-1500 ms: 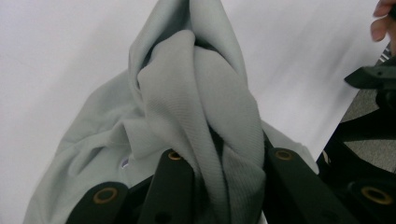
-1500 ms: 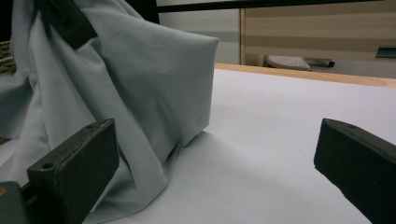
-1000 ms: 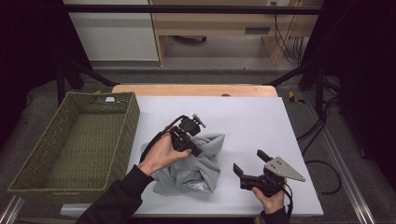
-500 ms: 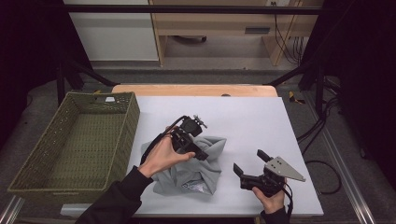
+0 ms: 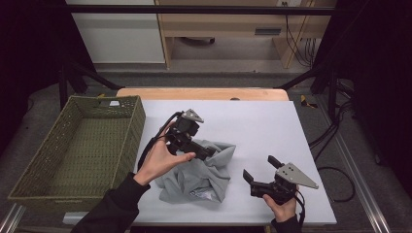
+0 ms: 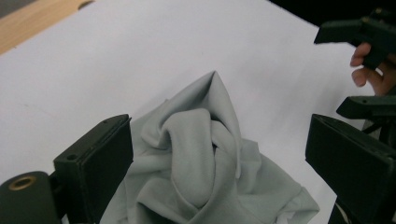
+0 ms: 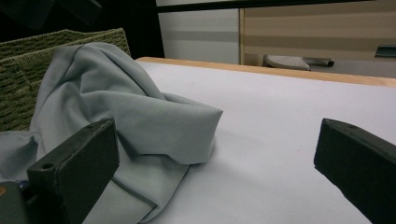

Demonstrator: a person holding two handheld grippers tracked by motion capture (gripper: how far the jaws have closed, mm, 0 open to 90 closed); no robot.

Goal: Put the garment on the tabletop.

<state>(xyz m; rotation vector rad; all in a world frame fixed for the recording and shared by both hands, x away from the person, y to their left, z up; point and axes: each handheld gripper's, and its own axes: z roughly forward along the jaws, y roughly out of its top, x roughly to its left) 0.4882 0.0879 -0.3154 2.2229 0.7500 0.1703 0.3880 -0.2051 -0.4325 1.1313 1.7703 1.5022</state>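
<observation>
ITEM: grey garment (image 5: 201, 172), soft knit, crumpled. Loc: middle of white tabletop (image 5: 252, 121), nearer the person's edge, just right of the basket but not in it. One fold stands up as a peak, seen from the left gripper view (image 6: 201, 140); rest lies in loose bunches. A small label or print shows at its near edge, too small to read.

ITEM: left gripper (image 5: 206, 153), held in left hand (image 5: 160, 158). Jaws wide apart w/ nothing clamped; the raised fold sits between and below them. Pos: right over the garment's upper left part. Whether the tips touch cloth, can't tell.

ITEM: right gripper (image 5: 255, 170), held low by right hand (image 5: 284, 206) at near right of tabletop. Jaws also spread, empty. Pos: near the garment's right edge, apart from it, pointed toward it.

ITEM: green woven basket (image 5: 77, 145), left of tabletop, nothing in it as far as seen.

STATUS (est.): early stage. Garment neither spread flat, folded, nor binned. No grasp made by either gripper. Approach looks done on left side; right side is only lined up.

LEFT TO DO (est.): clamp the fold w/ left, take an edge w/ right, then lift, straighten, or move the garment, probably toward basket.
</observation>
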